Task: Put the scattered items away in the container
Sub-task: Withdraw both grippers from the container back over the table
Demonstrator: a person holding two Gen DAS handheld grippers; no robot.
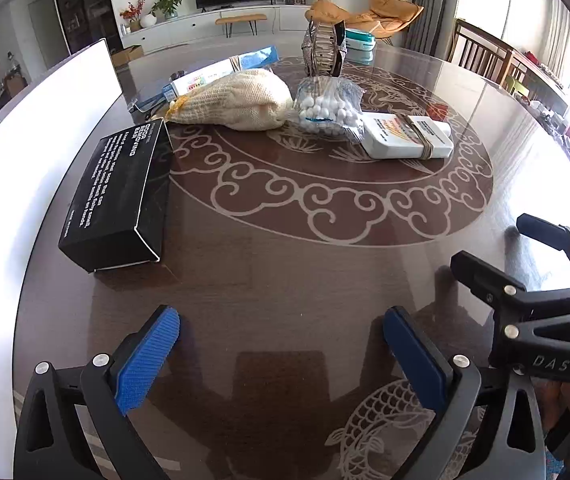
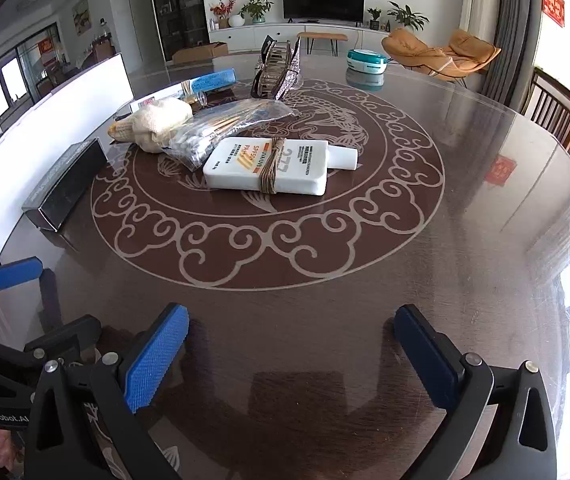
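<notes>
From the left wrist I see my left gripper (image 1: pixel 281 354) spread wide with nothing between its blue pads, poised over bare table (image 1: pixel 285 272). I take the white bottle (image 1: pixel 409 136) as my landmark. The bag of cotton swabs (image 1: pixel 327 108) lies touching the bottle's left end, the knitted cream pouch (image 1: pixel 237 100) just beyond that, and the black box (image 1: pixel 119 196) well to the bottle's left and nearer to me. Left of the box runs a white container (image 1: pixel 33 128) — only its bright wall shows, so I can't tell what is inside. The right gripper (image 1: pixel 493 240) sits nearer me than the bottle, also released.

From the right wrist, my right gripper (image 2: pixel 291 352) is likewise wide and empty above the table. The bottle (image 2: pixel 273 166) lies flat ahead, a band of twine around its middle, the swab bag (image 2: pixel 225 128) resting against its far-left corner.

I judge that no item is in hand yet — this is the approach to a first pick. The next move calls for reaching forward to the bottle, straddling its narrow sides, then carrying it left to the container.
</notes>
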